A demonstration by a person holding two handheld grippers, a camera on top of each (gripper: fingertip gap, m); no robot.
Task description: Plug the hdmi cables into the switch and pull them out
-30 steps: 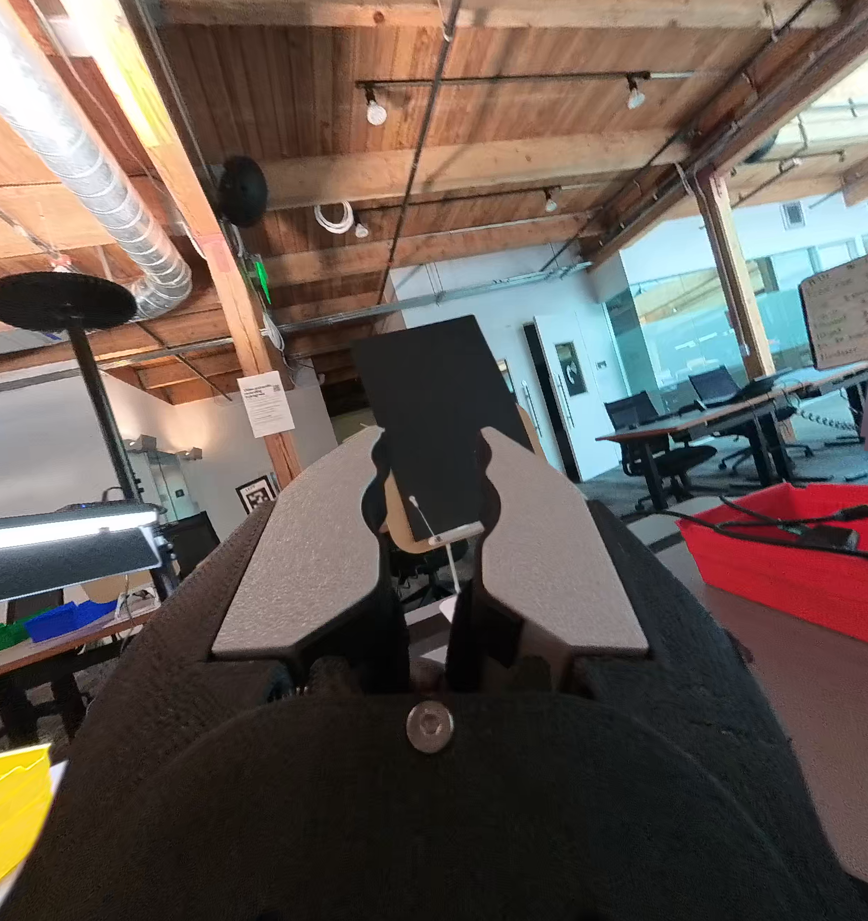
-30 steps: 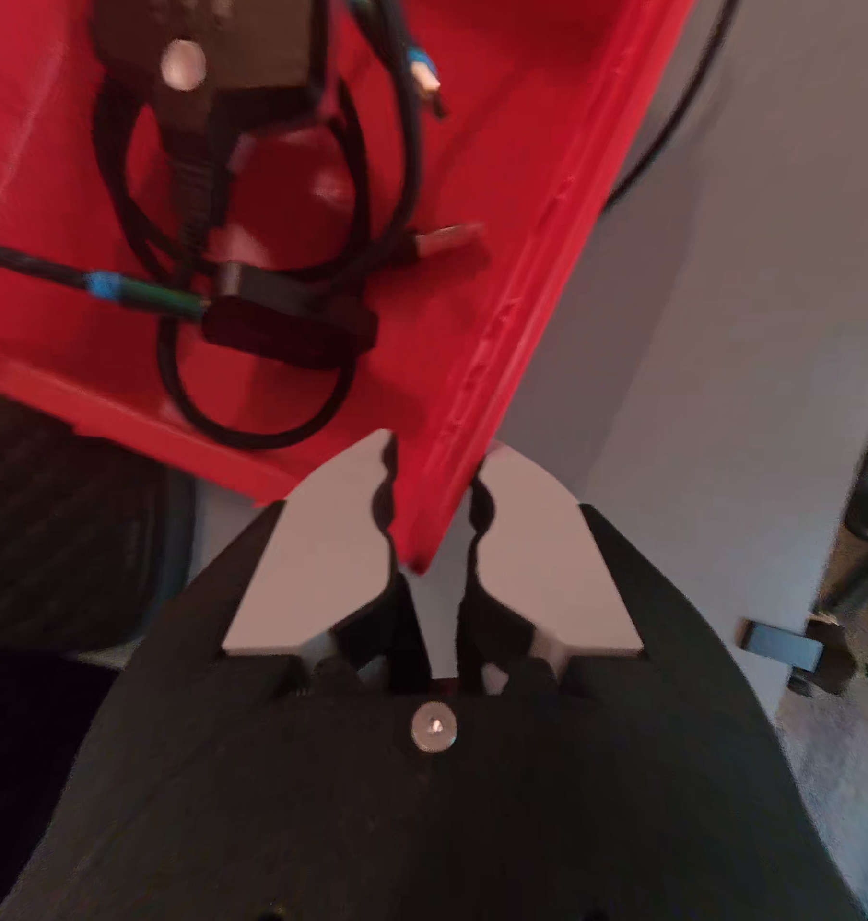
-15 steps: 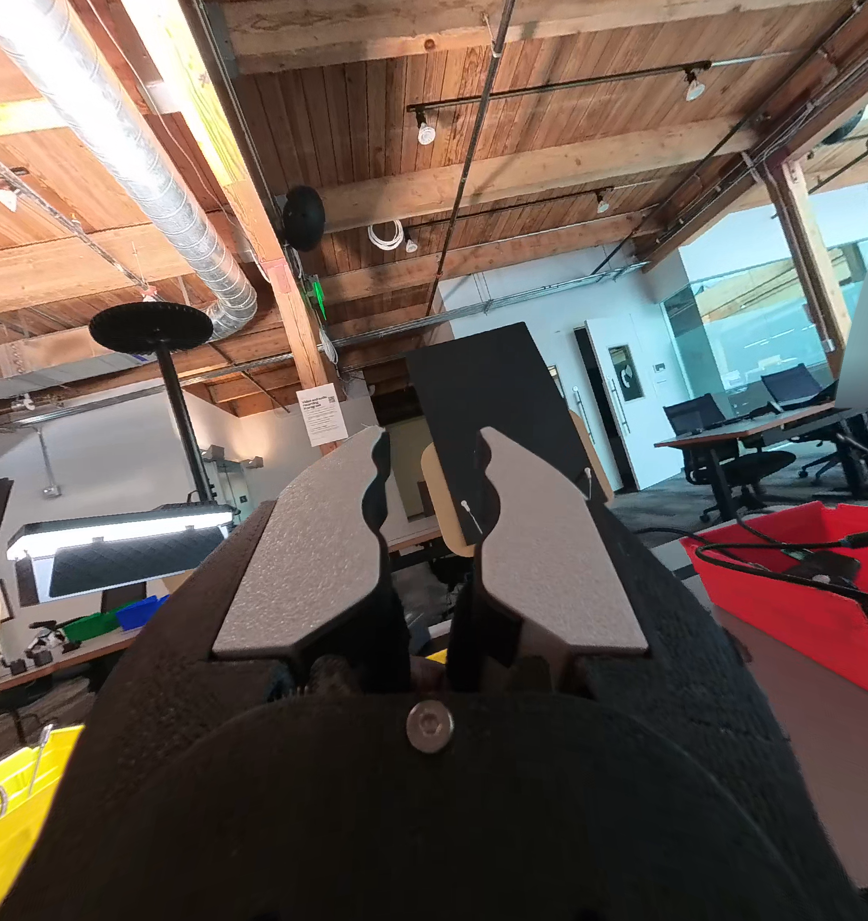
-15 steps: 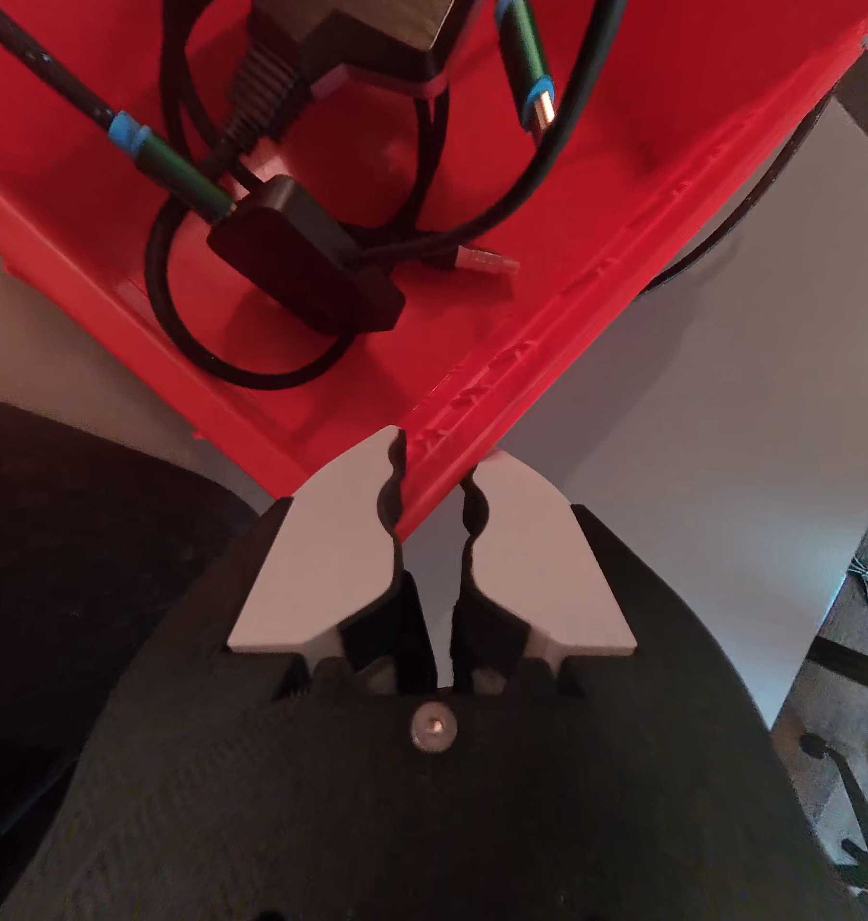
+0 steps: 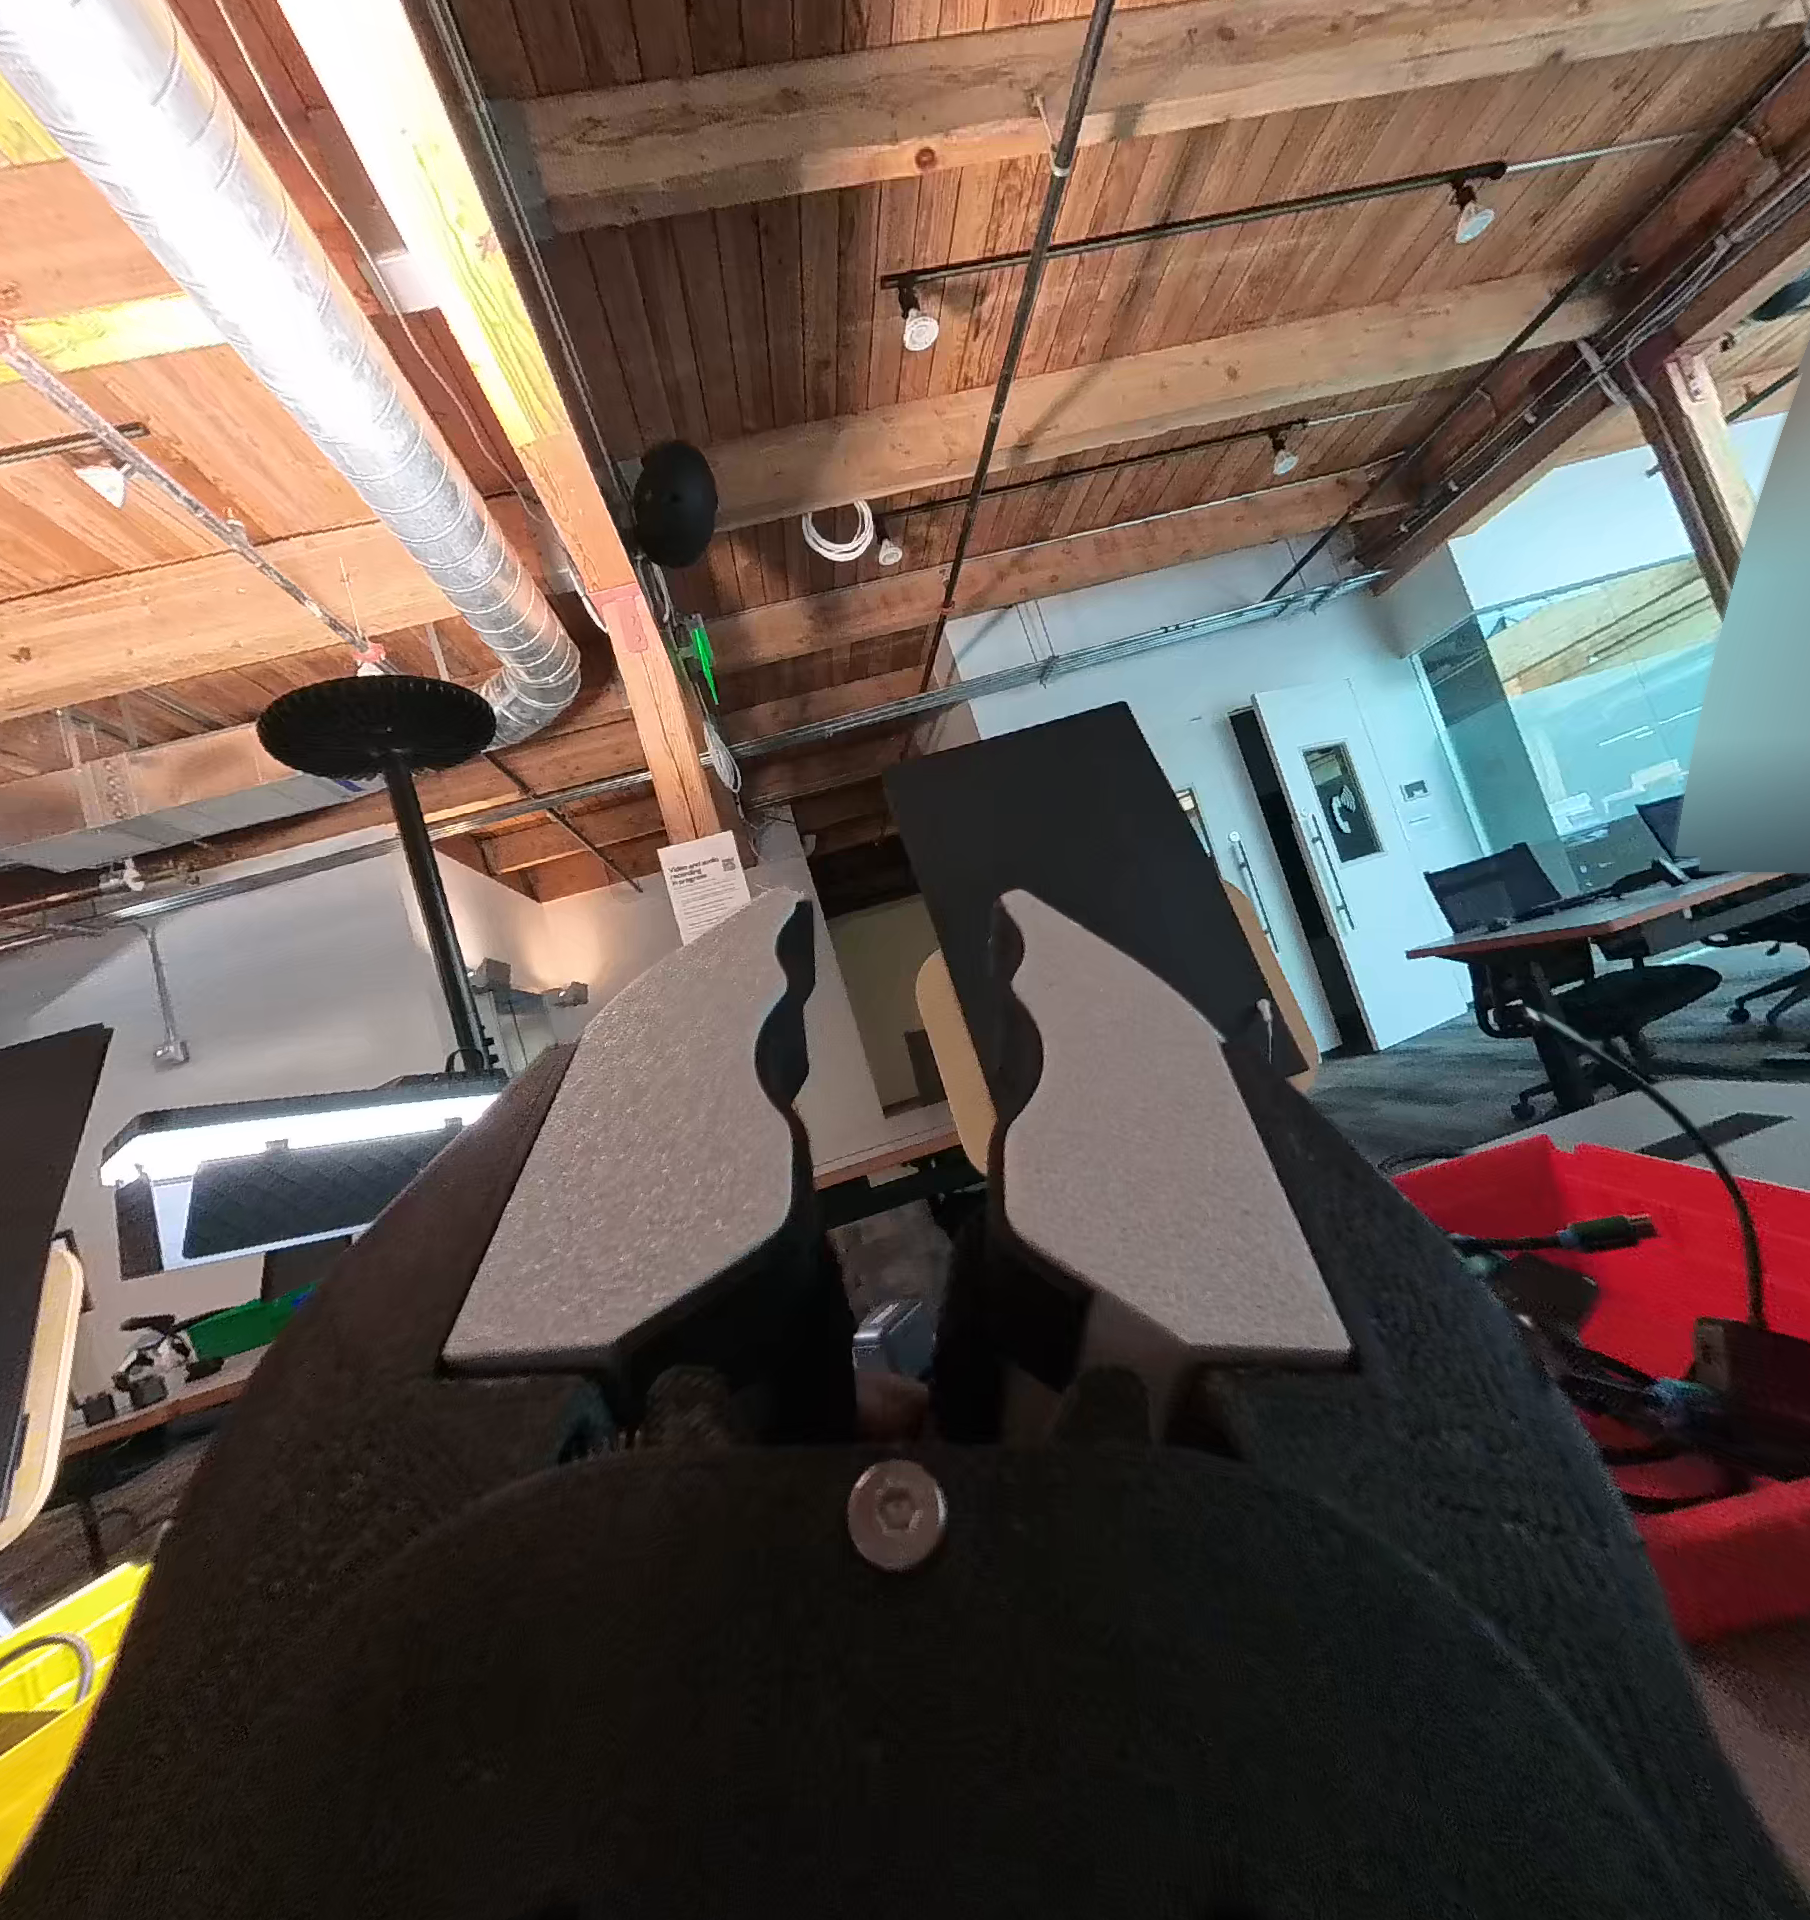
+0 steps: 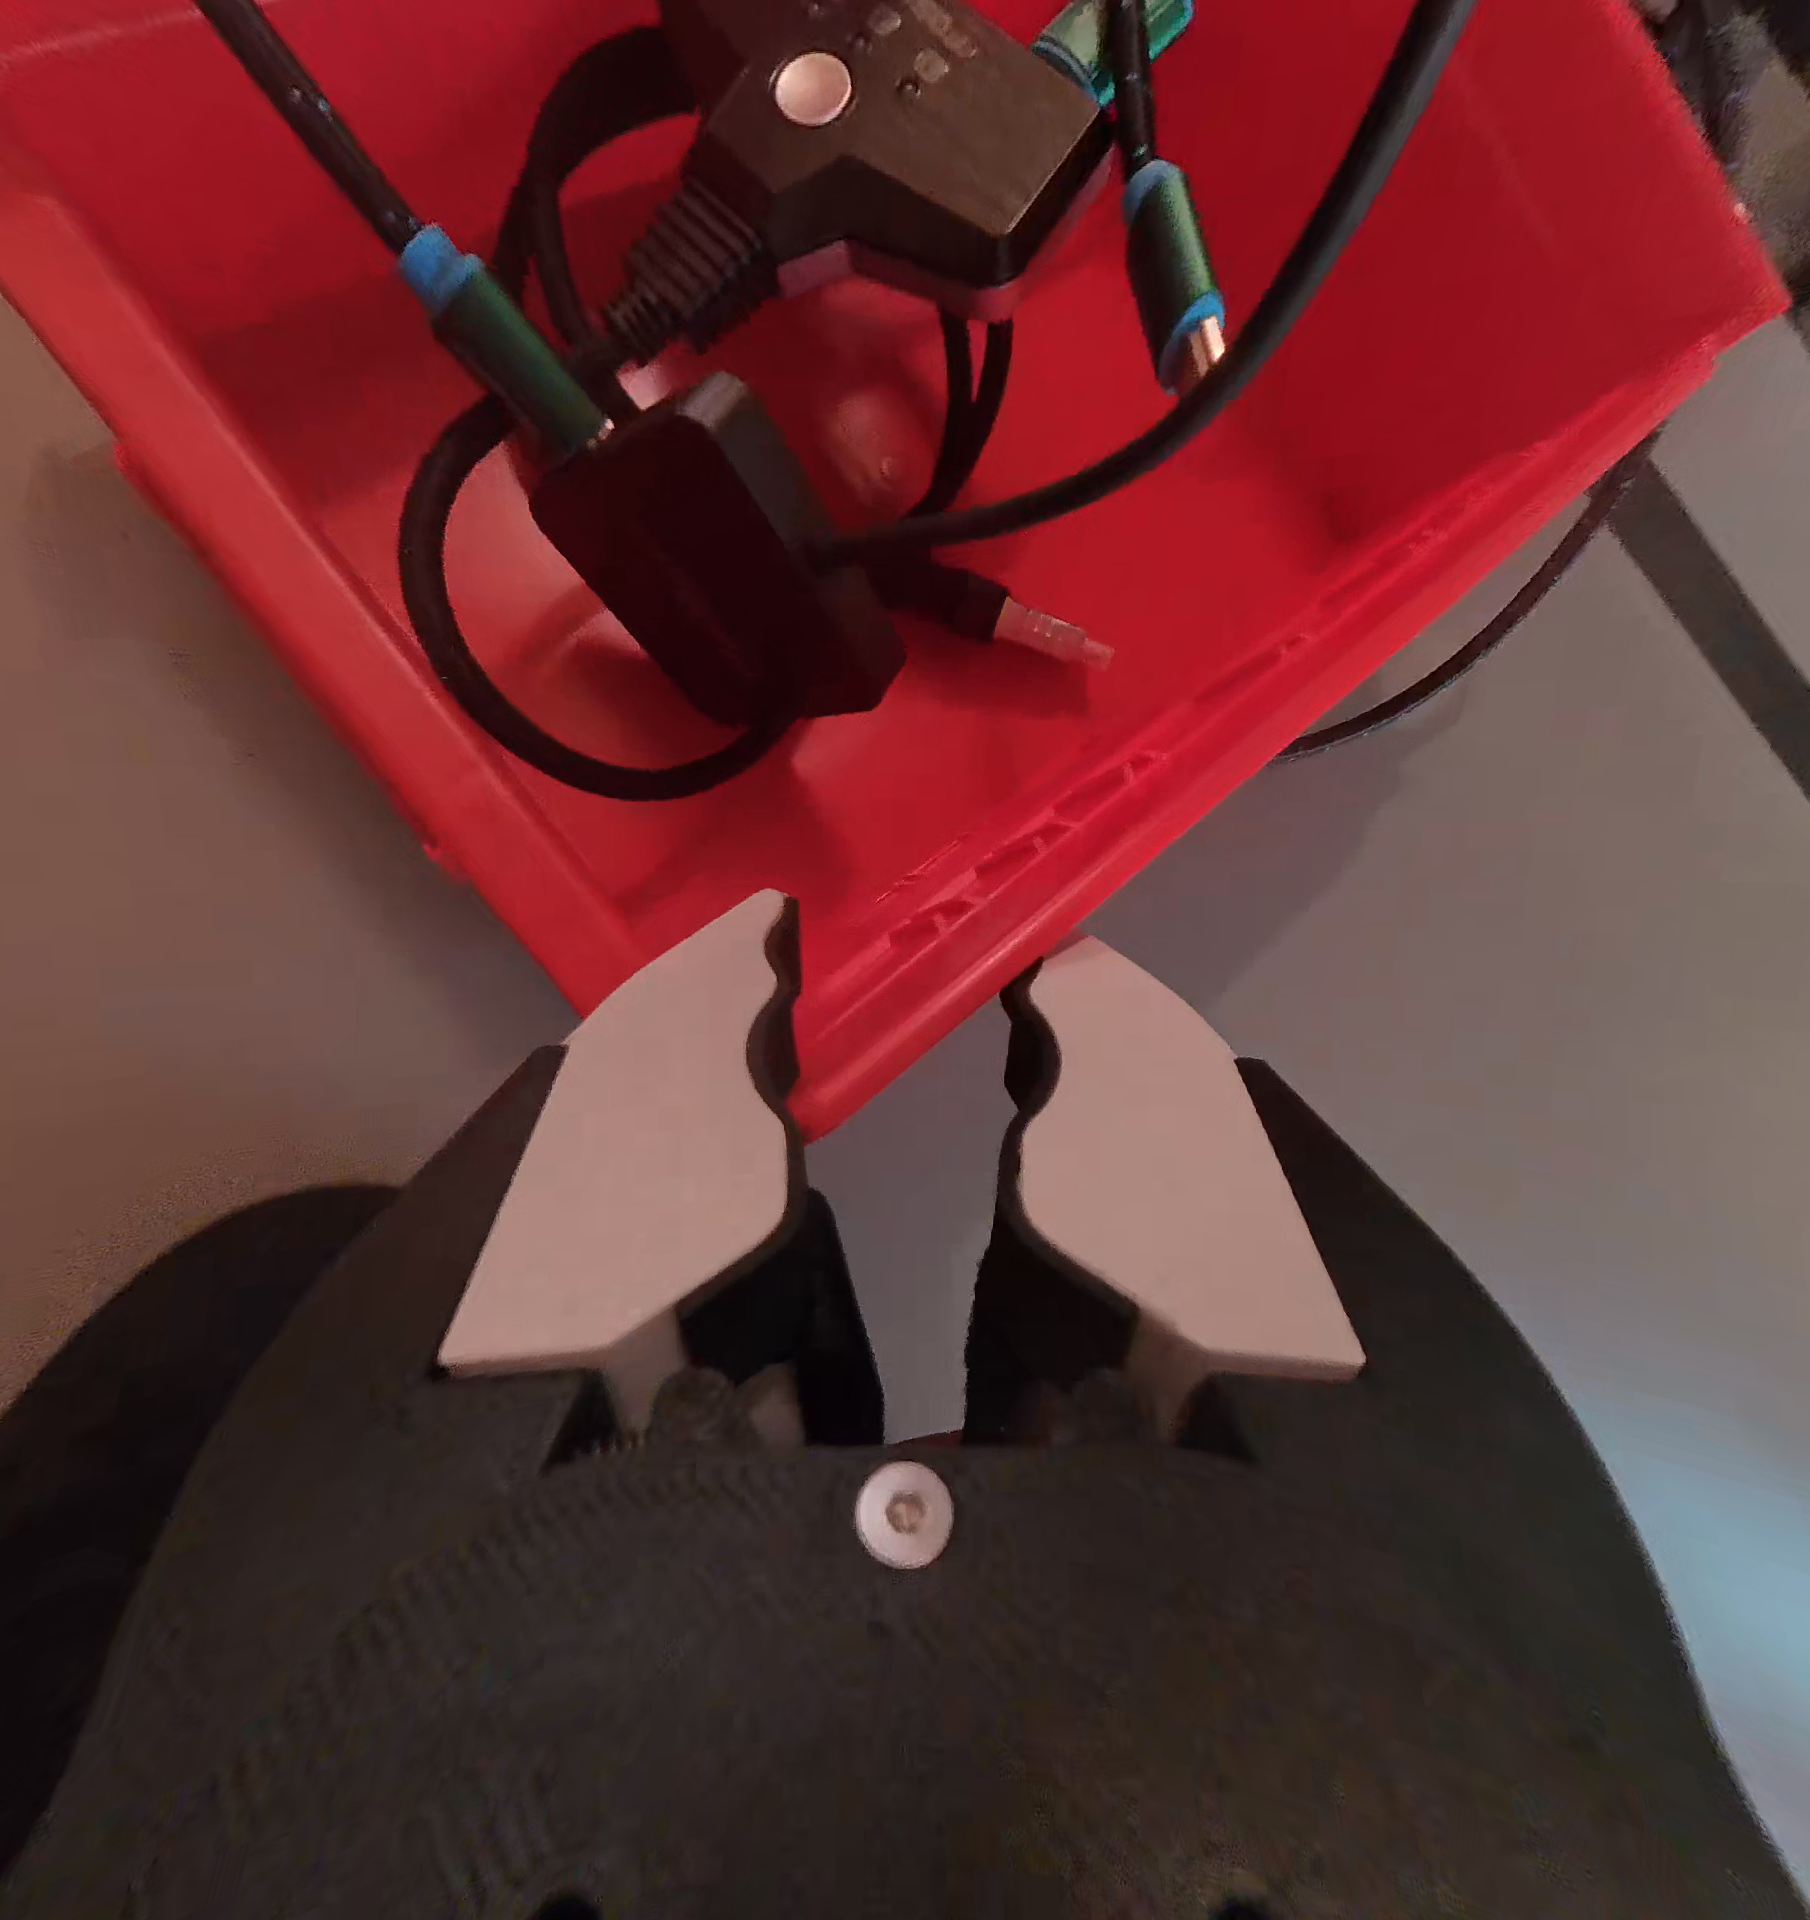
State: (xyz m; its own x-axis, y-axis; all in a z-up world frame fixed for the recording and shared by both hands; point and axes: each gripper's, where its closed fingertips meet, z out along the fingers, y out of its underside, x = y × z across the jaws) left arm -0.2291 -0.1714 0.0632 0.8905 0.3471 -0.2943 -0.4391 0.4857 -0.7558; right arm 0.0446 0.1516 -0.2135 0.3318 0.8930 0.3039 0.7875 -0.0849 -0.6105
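Note:
In the right wrist view a red bin (image 6: pixel 1296 582) holds the black HDMI switch (image 6: pixel 880 135) with a silver button. Below it lies a smaller black box (image 6: pixel 714 582). One green-and-blue HDMI plug (image 6: pixel 485 332) meets that box. Another such plug (image 6: pixel 1181 281) lies loose. My right gripper (image 6: pixel 901 935) is open and empty, hovering above the bin's near corner. My left gripper (image 5: pixel 901 914) is narrowly open and empty. It points up into the room, with the red bin (image 5: pixel 1711 1226) and its cables low to its right.
The bin stands on a grey table (image 6: pixel 1503 1143). A loose USB plug (image 6: pixel 1046 634) lies in the bin. A black cable (image 6: pixel 1483 644) runs out past its far side. A yellow bin (image 5: pixel 18 1714) is at the left gripper's lower left. Desks and chairs (image 5: pixel 1607 987) stand beyond.
The right gripper has drawn back from the bin, so more of its contents show, and its jaws have spread slightly. The left gripper has swung, bringing the red bin closer on its right.

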